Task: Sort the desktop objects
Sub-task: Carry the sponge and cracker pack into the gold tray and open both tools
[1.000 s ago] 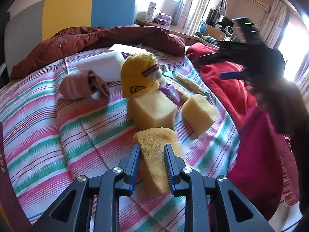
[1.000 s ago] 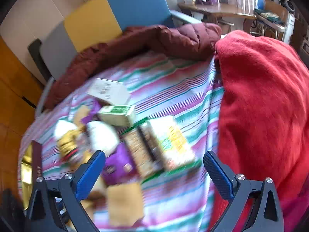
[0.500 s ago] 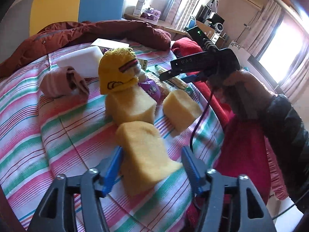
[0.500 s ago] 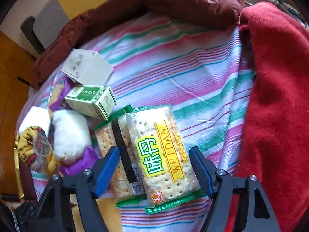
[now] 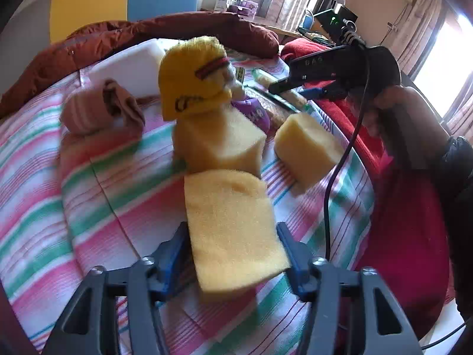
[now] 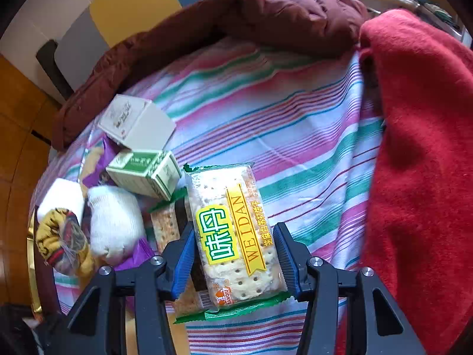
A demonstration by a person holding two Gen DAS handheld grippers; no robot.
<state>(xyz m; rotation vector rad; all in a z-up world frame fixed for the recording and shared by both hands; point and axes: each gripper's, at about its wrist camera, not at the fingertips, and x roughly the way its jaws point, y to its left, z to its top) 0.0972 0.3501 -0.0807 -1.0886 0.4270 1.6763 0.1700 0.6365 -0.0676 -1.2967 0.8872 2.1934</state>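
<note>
On the striped cloth a yellow sponge lies flat between the fingers of my left gripper. The jaws are closing, the pads stand at its sides, and the sponge looks unsquashed. Two more yellow sponges sit just beyond it. My right gripper straddles a WEIDAN cracker pack. Its jaws are closing too, the blue pads right beside the wrapper's edges. A second cracker pack lies partly under the first, to its left.
Behind the sponges are a yellow knitted sock, a pink sock and a white block. Near the crackers lie a green box, a white box and a white sock. A red blanket borders the right, a maroon jacket the far side.
My left gripper let go of the squeezed sponge, which sprang back flat, and its jaws now narrow again. My right gripper came down over the cracker pack while its jaws narrowed.
</note>
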